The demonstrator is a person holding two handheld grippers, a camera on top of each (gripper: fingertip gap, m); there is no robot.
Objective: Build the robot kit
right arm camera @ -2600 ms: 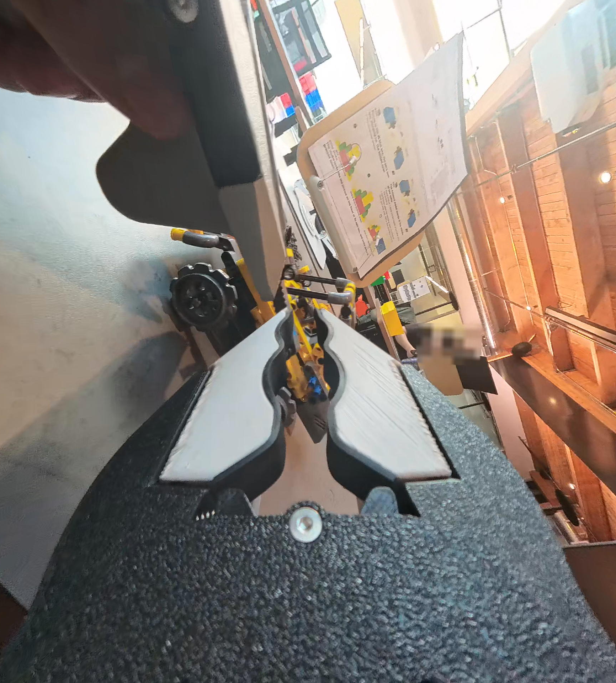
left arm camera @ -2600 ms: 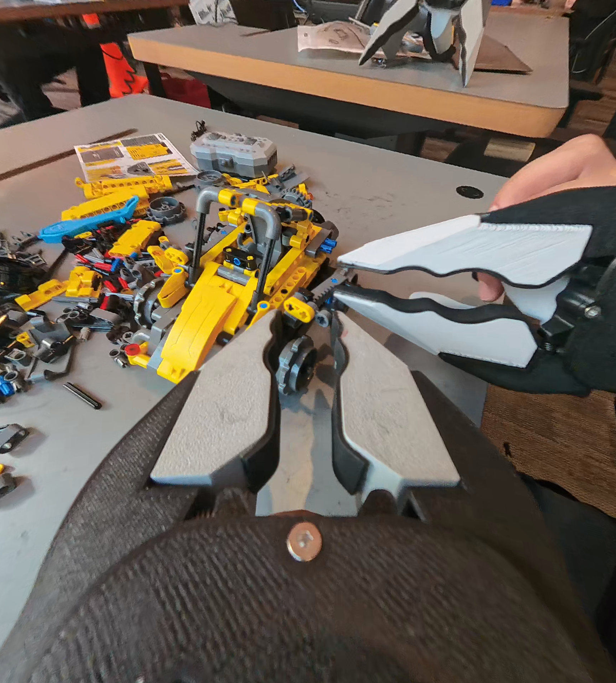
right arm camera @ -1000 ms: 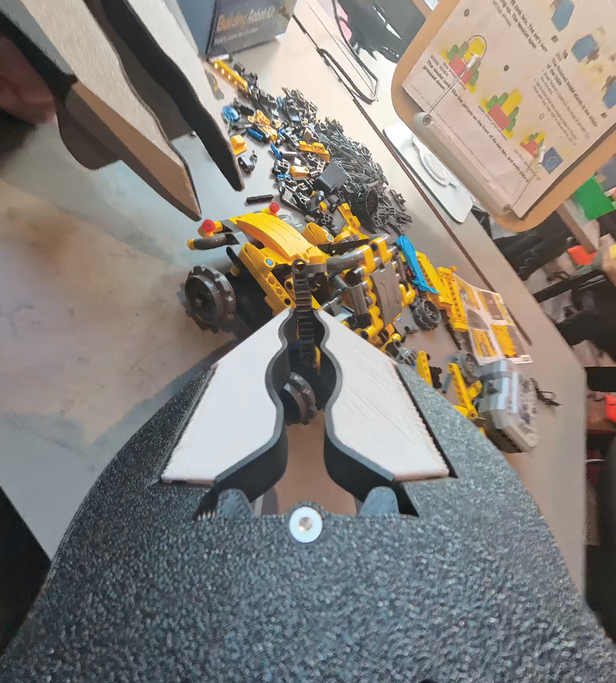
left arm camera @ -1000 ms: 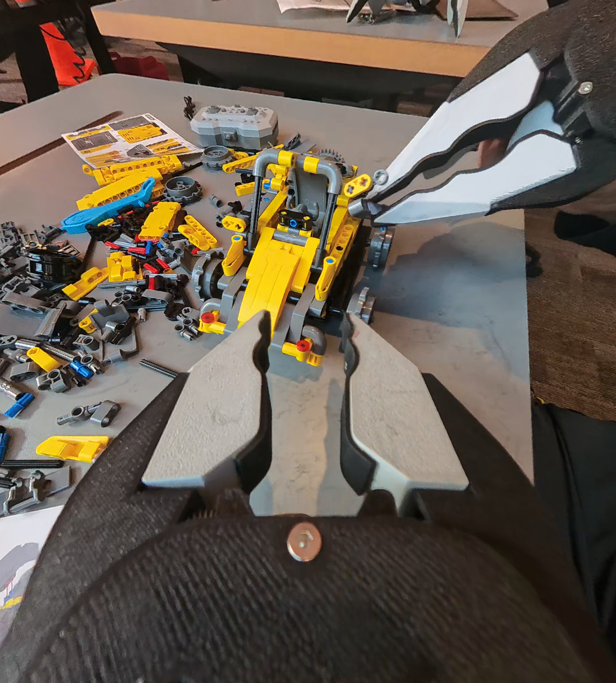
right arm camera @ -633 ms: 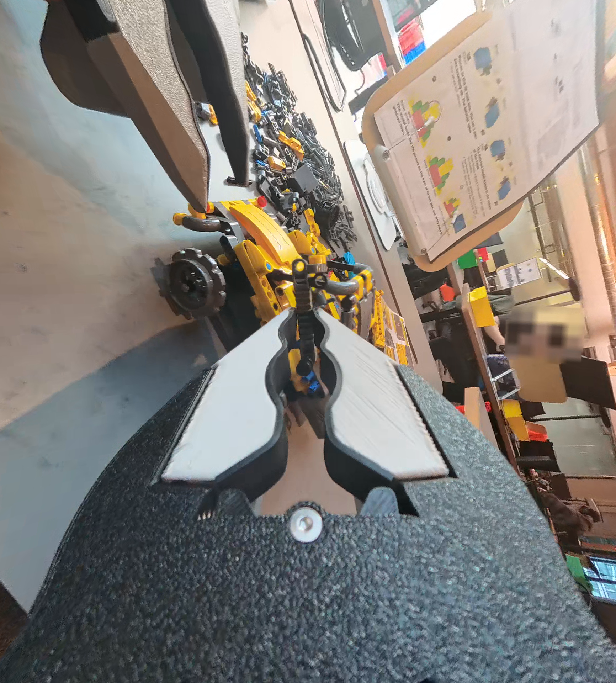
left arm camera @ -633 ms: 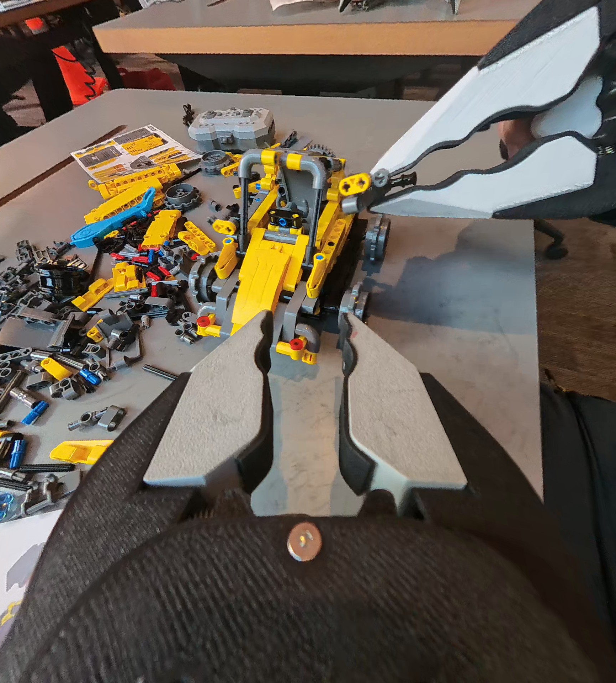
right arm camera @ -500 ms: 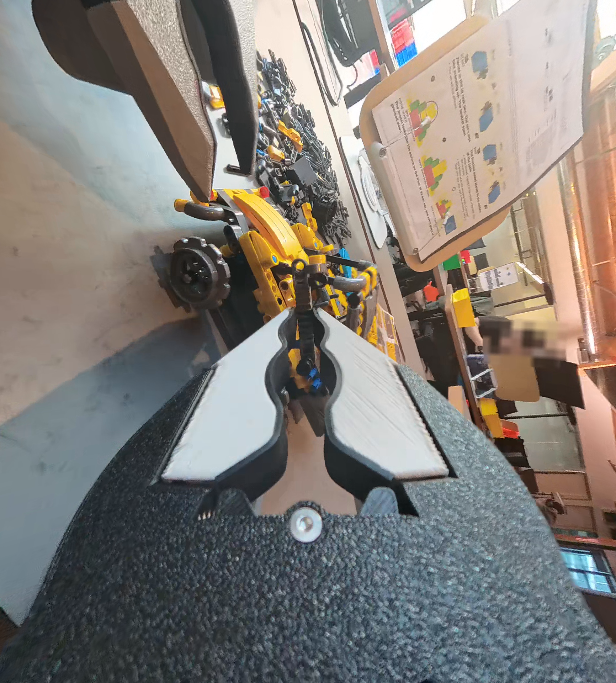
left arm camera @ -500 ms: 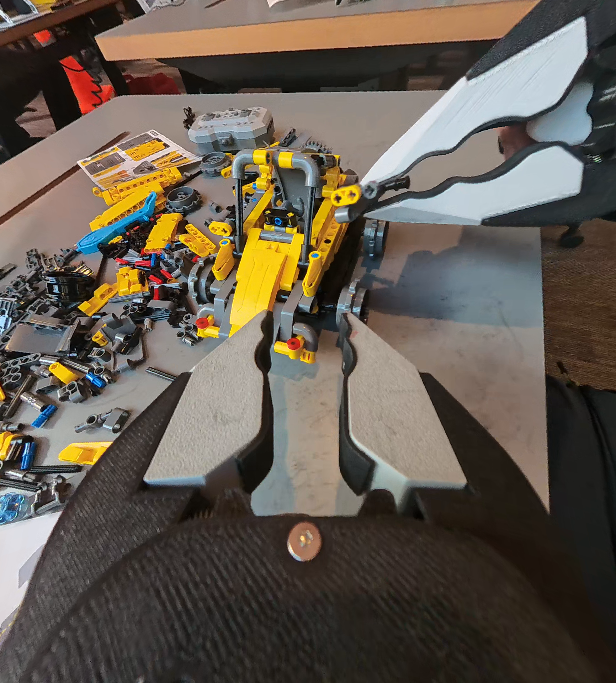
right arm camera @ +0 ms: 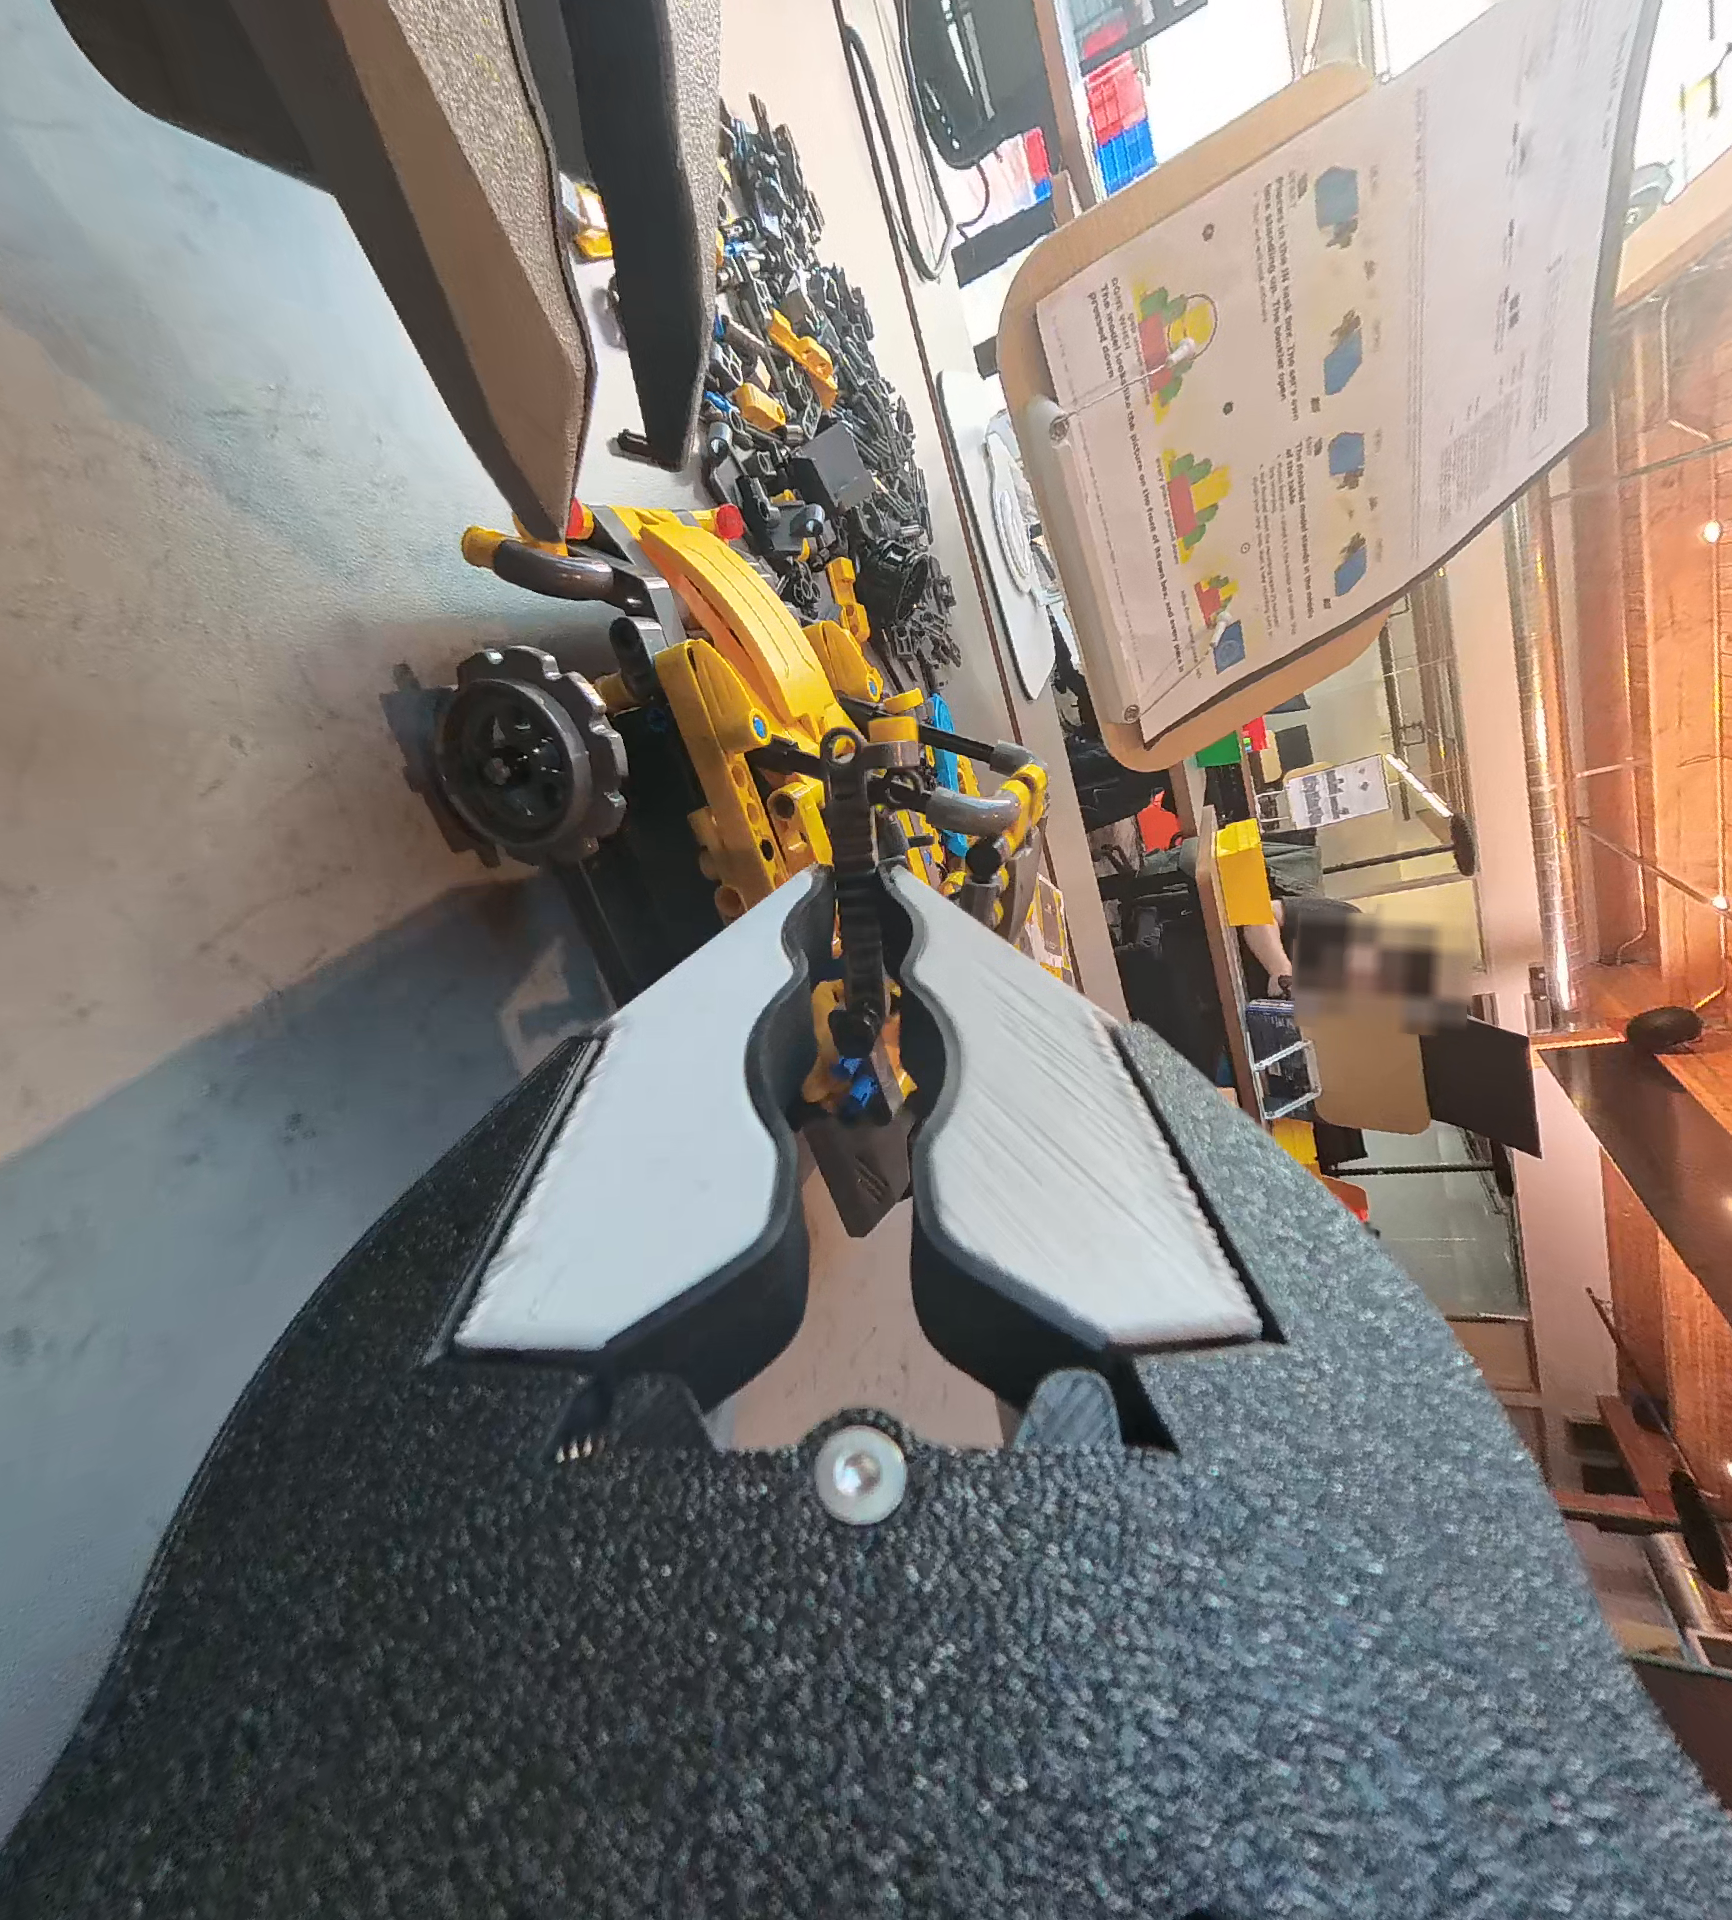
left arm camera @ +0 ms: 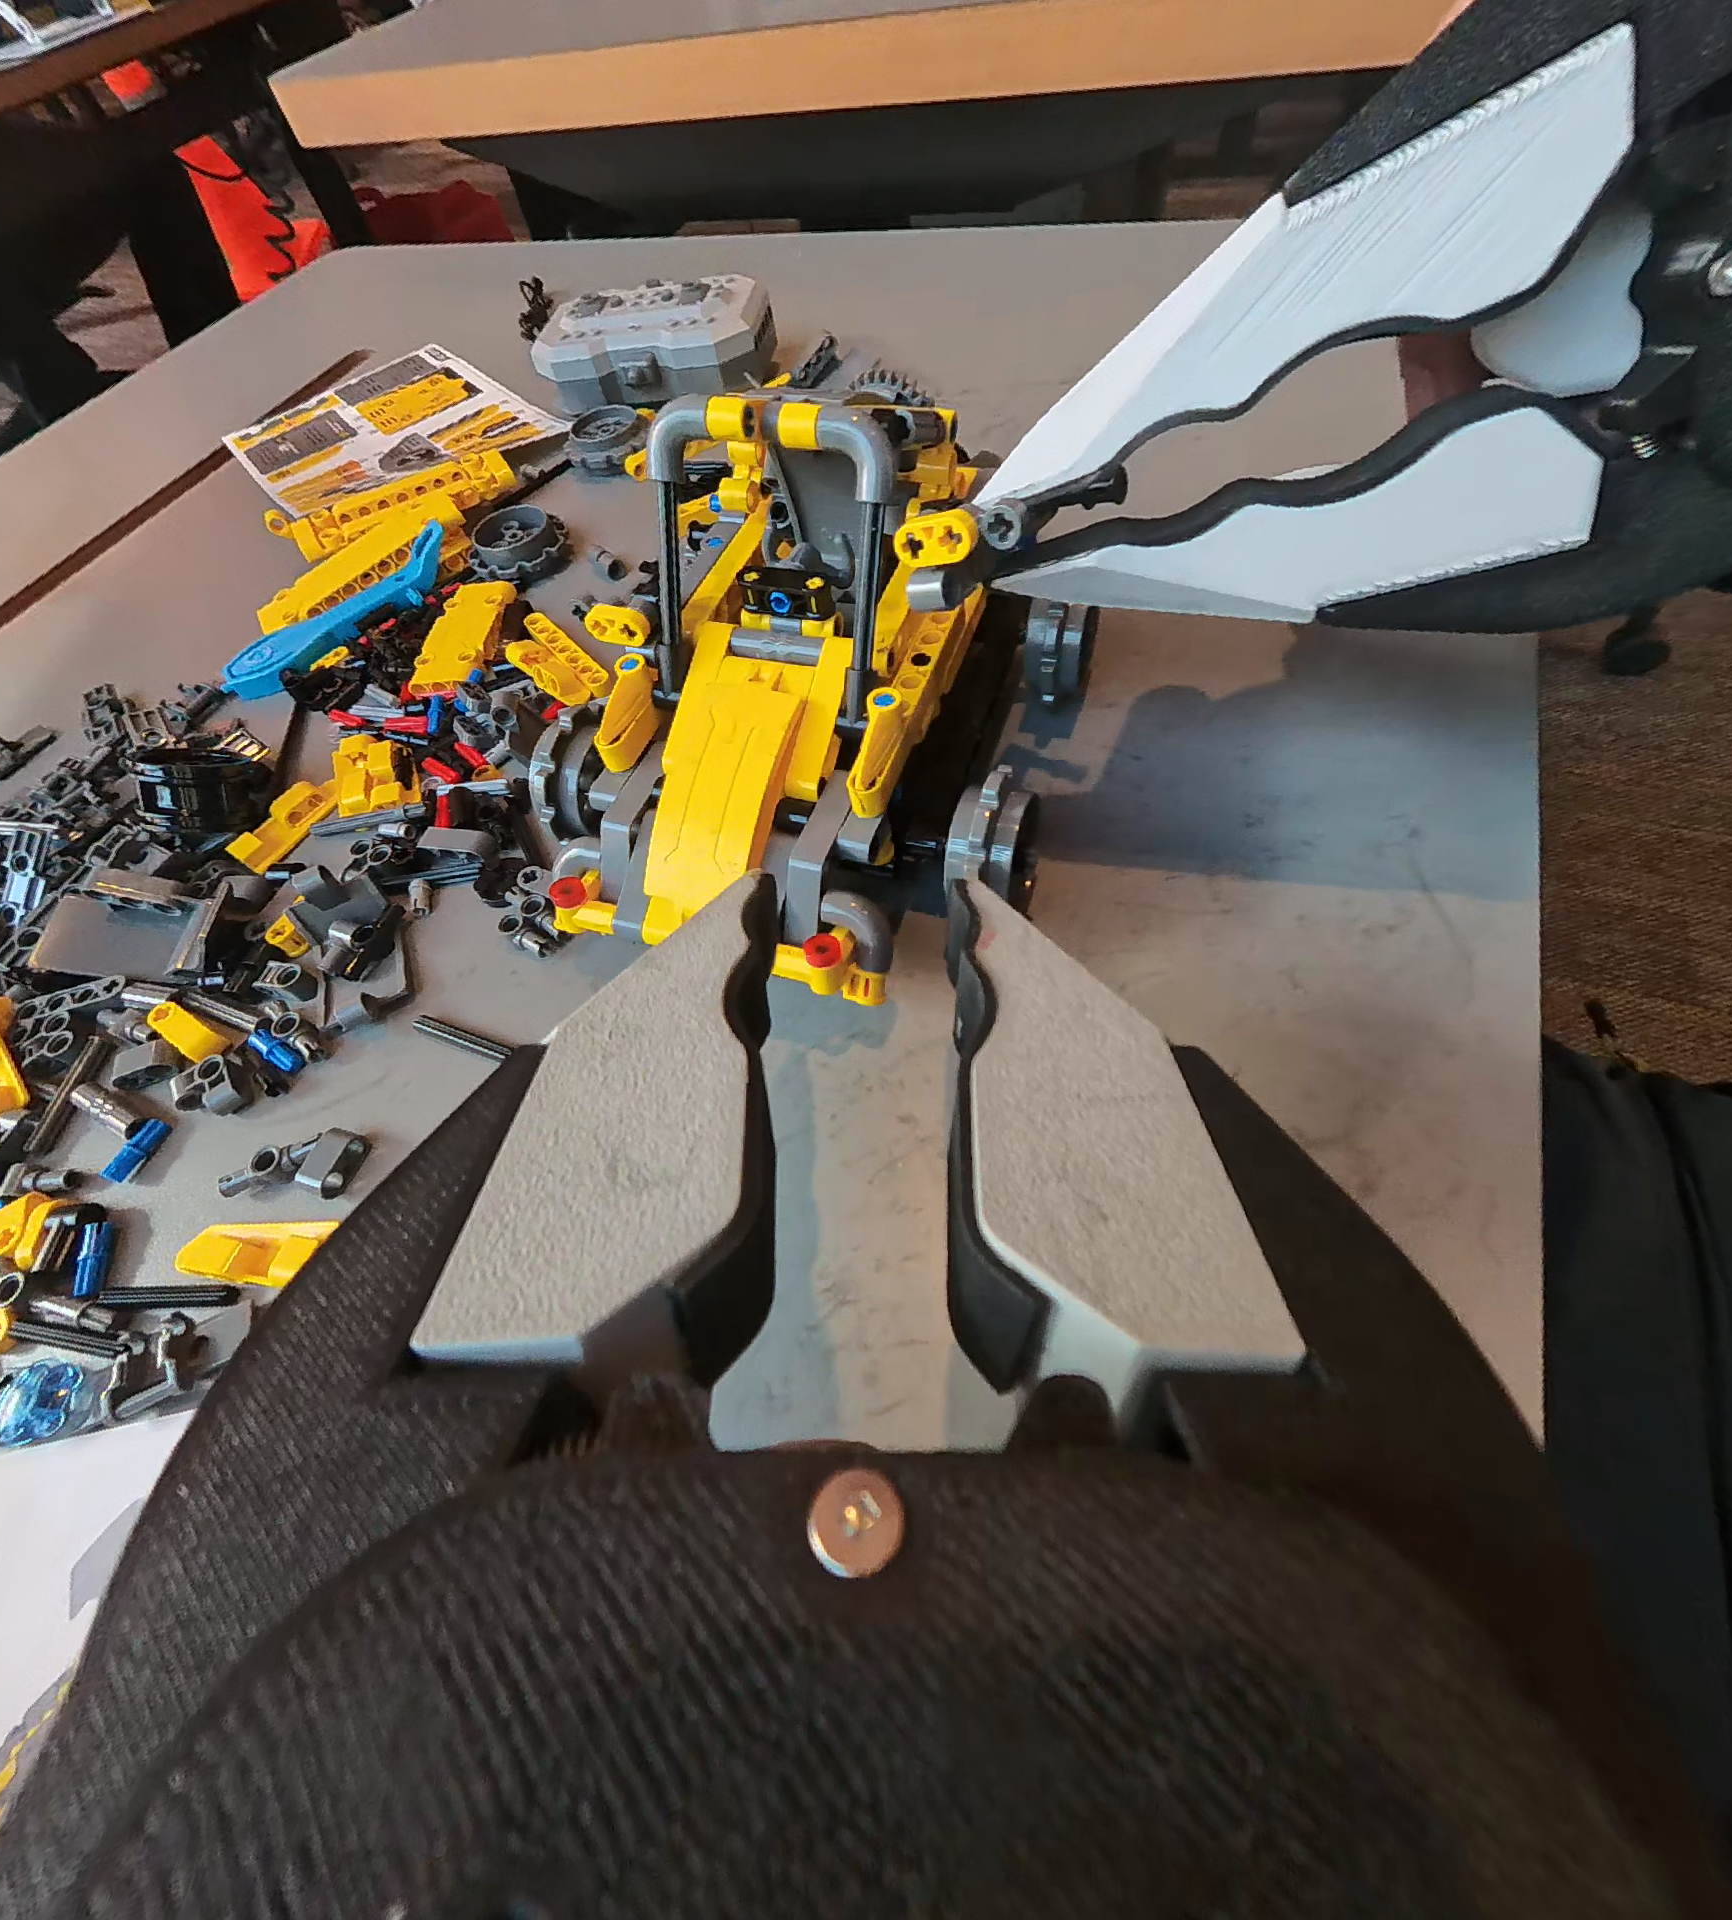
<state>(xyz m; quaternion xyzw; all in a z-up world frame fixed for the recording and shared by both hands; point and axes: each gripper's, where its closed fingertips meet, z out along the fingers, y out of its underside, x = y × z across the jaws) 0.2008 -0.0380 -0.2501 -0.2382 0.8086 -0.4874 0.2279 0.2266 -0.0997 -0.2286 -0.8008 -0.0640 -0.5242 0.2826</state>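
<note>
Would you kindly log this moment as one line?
left gripper: open, before yellow vehicle | right gripper: shut on black rod

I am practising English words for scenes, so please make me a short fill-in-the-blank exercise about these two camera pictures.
1. The right gripper is shut on a black ____ piece.
2. The left gripper is ____ and holds nothing.
3. The toy vehicle is mostly ____.
4. The loose parts lie on a ____ table.

Missing words: toothed; open; yellow; grey
</note>
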